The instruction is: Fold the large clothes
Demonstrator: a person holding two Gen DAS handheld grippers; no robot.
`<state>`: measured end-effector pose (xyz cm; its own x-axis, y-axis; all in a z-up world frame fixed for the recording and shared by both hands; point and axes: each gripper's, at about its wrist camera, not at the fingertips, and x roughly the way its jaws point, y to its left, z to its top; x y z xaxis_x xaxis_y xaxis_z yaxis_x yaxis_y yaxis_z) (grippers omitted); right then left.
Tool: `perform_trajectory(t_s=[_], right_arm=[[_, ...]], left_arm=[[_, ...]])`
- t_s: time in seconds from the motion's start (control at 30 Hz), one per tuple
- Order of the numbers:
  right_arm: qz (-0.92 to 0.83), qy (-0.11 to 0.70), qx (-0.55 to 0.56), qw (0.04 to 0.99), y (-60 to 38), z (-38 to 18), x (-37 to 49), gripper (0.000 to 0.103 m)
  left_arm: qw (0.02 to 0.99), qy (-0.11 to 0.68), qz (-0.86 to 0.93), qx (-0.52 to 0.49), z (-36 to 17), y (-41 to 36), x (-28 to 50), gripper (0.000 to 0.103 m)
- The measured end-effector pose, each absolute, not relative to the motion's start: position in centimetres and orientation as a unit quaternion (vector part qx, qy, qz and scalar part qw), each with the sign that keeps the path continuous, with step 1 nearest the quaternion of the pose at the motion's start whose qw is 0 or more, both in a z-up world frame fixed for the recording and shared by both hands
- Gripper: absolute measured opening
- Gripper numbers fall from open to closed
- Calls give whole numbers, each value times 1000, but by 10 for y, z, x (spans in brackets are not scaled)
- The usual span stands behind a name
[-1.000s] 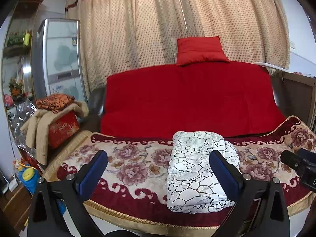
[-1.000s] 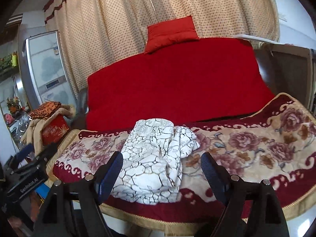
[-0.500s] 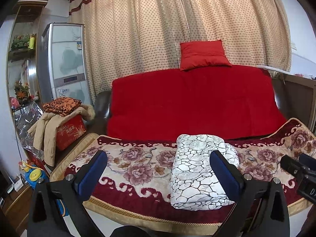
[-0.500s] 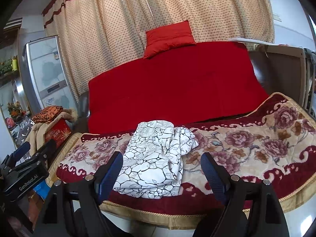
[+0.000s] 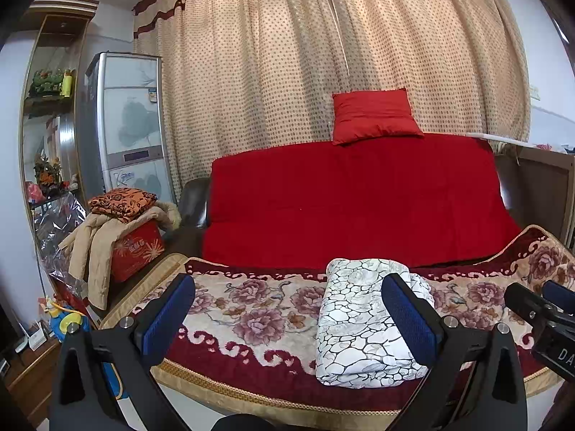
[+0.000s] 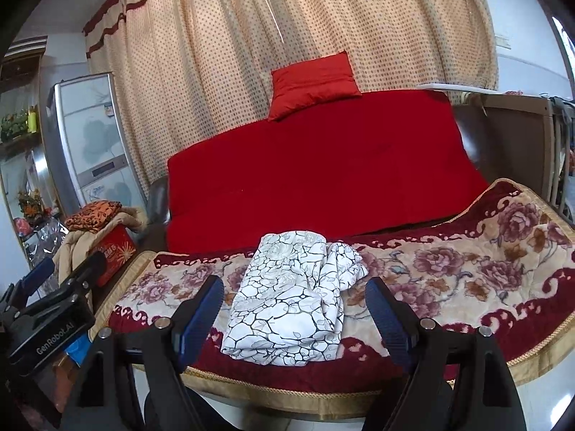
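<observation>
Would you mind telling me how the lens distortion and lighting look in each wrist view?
Left wrist view: strong fisheye bowing of the curtain, dark vignette corners, the folded white garment sharp and evenly lit. Right wrist view: the same barrel bend and a tilted horizon, the garment in focus, bright window glare at the far right edge.

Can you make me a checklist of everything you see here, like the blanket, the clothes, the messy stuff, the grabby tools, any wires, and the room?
Surface: flowered blanket spread flat, gold trim at the front edge.
Job's things: white crackle-print garment lies folded on the blanket, one loose bunch at its right side.
Clutter: orange patterned cloth and beige coat piled on a red box; toys on the floor at left.
Grippers: left tool open, empty, held off the garment; right tool open, empty, also clear of it.
Cables: nothing seen.
Surroundings: red sofa cover, red cushion on top, dotted curtains, a tall silver appliance.
</observation>
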<state>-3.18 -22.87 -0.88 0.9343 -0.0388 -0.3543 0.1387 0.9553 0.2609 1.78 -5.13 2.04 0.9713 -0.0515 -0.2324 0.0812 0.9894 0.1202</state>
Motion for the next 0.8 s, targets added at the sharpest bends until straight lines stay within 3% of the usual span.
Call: perform_trajectory(t_s=[0.8], right_arm=[[-41,156,128,978,-221,9,-48,84]], left_arm=[[992,95,-33,73,36,-51,0,103]])
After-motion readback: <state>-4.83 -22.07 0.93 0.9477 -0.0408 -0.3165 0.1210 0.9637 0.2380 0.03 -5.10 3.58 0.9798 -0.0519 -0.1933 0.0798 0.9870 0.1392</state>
